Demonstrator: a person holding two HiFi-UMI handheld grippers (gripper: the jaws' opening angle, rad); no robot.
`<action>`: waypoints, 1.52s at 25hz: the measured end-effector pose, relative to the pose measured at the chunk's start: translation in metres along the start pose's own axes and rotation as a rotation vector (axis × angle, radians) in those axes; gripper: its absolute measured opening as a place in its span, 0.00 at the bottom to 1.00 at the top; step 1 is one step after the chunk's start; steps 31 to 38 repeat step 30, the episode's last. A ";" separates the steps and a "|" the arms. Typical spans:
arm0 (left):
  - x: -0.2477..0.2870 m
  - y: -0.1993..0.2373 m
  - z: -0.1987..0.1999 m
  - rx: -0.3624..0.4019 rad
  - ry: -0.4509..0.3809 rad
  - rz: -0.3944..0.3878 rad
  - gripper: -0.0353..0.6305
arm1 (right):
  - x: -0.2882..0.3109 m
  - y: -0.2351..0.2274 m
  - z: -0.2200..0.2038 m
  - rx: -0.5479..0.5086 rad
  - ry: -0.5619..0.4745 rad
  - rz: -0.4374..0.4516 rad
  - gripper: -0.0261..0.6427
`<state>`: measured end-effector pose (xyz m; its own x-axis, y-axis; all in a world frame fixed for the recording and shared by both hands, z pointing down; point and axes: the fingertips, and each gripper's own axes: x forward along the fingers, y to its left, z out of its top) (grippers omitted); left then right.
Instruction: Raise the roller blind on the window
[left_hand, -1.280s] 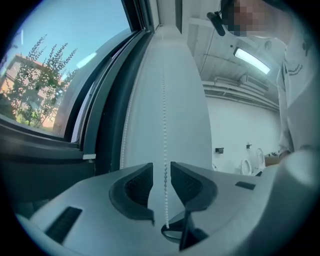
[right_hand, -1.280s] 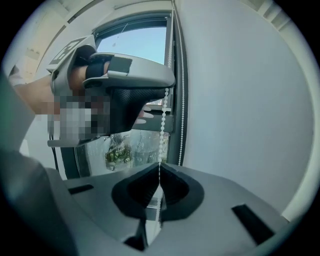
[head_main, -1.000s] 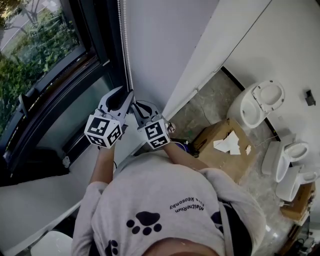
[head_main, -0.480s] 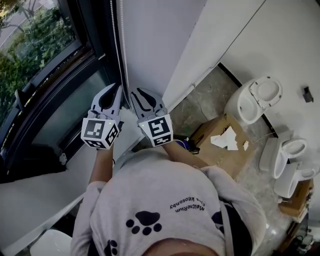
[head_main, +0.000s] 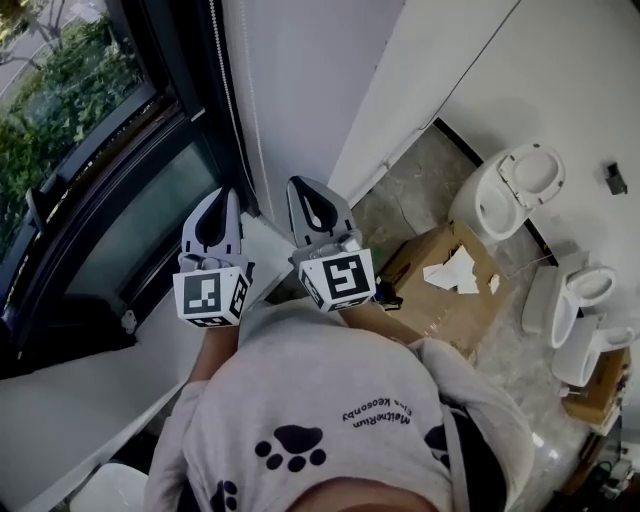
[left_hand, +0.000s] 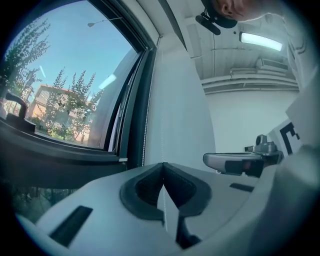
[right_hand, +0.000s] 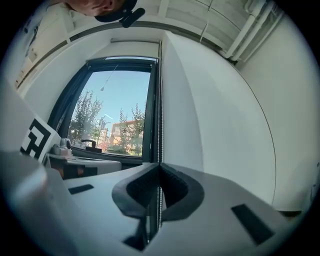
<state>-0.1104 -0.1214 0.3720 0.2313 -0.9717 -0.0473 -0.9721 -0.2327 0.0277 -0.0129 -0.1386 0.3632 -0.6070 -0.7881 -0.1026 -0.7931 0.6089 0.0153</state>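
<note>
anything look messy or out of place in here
The cardboard box on the floor gapes open with torn white paper lying on it, and toilets sit beside it, seemingly uninstalled.

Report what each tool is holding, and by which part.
Both hold the blind's bead chain on its hanging stretch beside the window frame: the right tool is clamped on it, and the left tool has just closed on it.

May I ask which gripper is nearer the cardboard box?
Right. The right gripper hangs just left of the cardboard box; the left gripper is farther, by the window.
</note>
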 end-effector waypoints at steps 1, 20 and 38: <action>-0.002 -0.001 -0.001 0.001 0.002 0.003 0.07 | -0.003 0.000 0.002 0.004 0.000 -0.004 0.06; -0.038 0.013 -0.018 0.009 0.026 -0.066 0.07 | -0.018 0.036 -0.002 -0.025 -0.005 -0.110 0.05; -0.045 0.006 -0.010 0.027 0.004 -0.116 0.07 | -0.025 0.055 -0.001 -0.037 -0.009 -0.107 0.05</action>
